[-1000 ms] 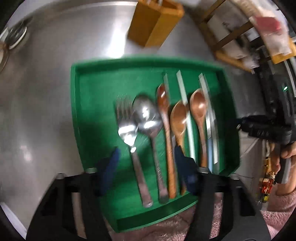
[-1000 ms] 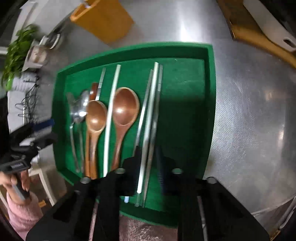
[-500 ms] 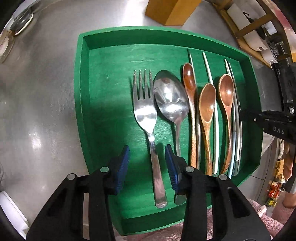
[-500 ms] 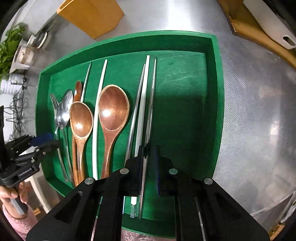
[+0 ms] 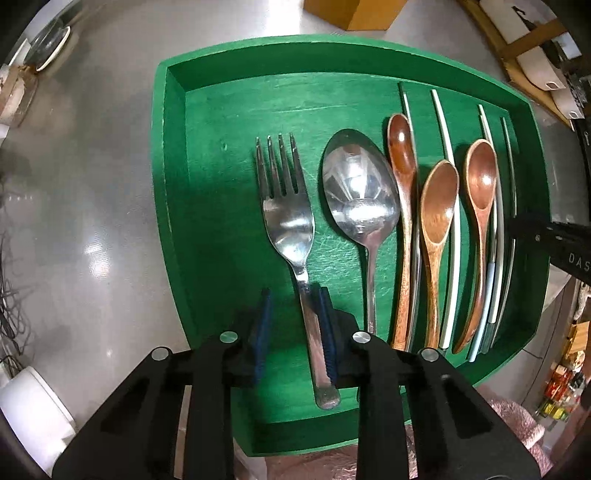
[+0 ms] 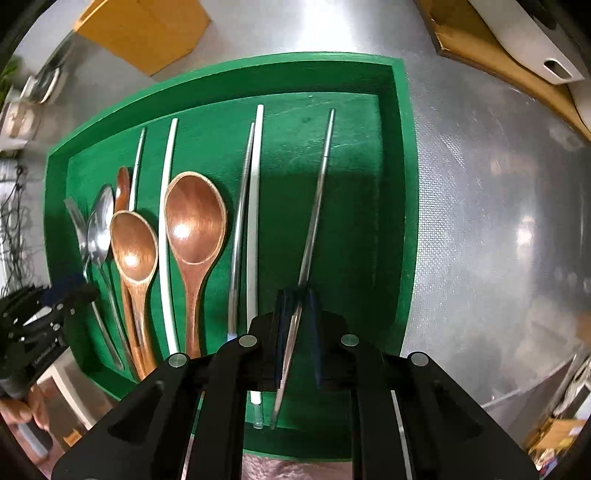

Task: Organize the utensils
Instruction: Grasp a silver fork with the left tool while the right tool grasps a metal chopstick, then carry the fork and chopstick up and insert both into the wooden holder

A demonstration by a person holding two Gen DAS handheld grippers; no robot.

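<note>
Tray (image 5: 166,206), green, stood on a steel tabletop (image 5: 92,184); all places are given relative to it. Left gripper (image 5: 295,332) hung over its near-left part, jaws narrow and just closing around the handle of the steel fork (image 5: 286,229); the right pad touched the handle, the left pad stood clear. Right of the fork lay a steel spoon (image 5: 360,195), then three wooden spoons (image 5: 437,218) interleaved with white and metal chopsticks (image 5: 448,155). Right gripper (image 6: 297,332) hung over the tray's near-right part, jaws almost closed on one metal chopstick (image 6: 317,206), which angled away from the others. Wooden box (image 6: 144,29) stood beyond the tray's far-left corner.
</note>
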